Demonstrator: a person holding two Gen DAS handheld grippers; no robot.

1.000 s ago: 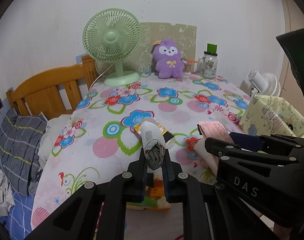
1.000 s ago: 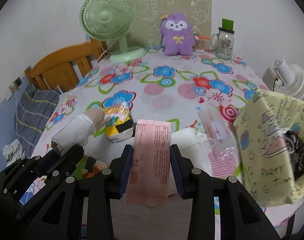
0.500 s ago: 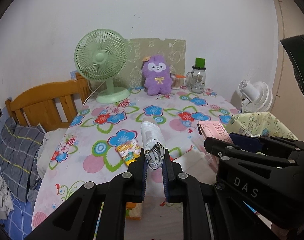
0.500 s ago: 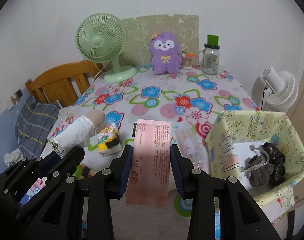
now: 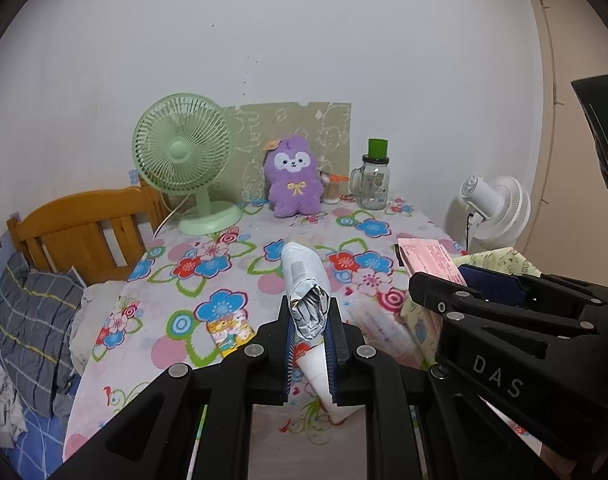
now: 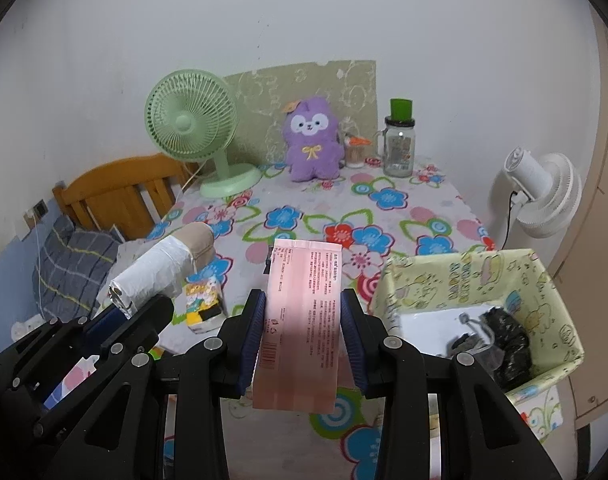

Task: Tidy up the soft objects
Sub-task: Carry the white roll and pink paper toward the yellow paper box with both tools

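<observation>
Right wrist: bin (image 6: 479, 276) contents (image 6: 499, 340) unclear, dark.

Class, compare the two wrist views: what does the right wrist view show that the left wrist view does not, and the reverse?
Only the right wrist view looks into the yellow fabric bin, showing a black bundle inside. Only the left wrist view shows the crumpled open end of the white roll between the left gripper fingers. Both show the roll, the pink packet clamped in the right gripper, and the purple plush.
</observation>
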